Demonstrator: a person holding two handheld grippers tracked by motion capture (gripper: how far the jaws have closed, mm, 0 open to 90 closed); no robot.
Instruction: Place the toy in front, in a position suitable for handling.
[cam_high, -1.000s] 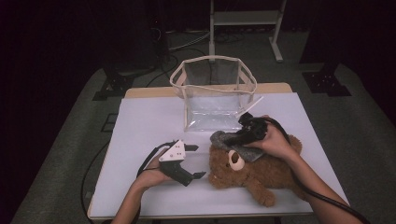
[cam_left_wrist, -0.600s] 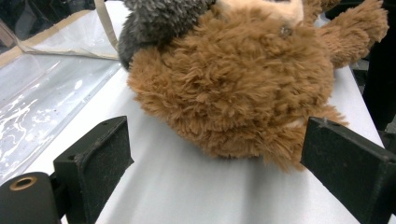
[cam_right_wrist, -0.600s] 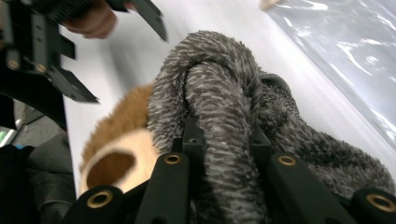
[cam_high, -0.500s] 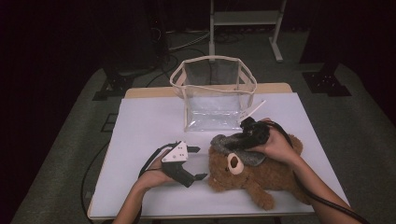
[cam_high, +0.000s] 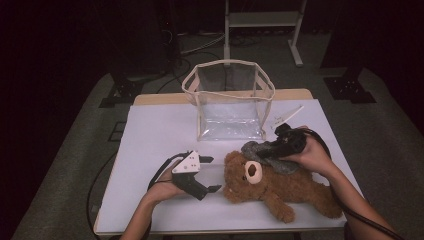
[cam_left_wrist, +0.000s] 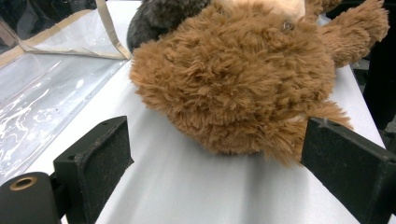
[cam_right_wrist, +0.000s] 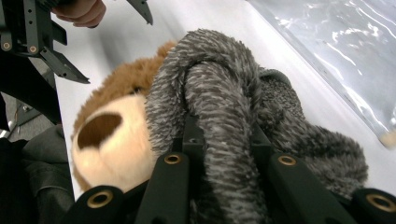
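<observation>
Since a second ago the left gripper (cam_high: 210, 174) has slid closer to the brown teddy bear (cam_high: 280, 185) — its jaws spread wide, flanking the bear's head without touching it. Forearm low, hand wrapped round the handle. Over on the other side, the right gripper (cam_high: 262, 149) is clamped on a grey fuzzy cloth (cam_right_wrist: 224, 107) draped at the bear's head, just before the clear bag (cam_high: 230, 102). No lettering I can read anywhere.

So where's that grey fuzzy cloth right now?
In the high view, the grey cloth lies on the teddy bear's head, pinched by the right gripper, near the clear bag.
</observation>
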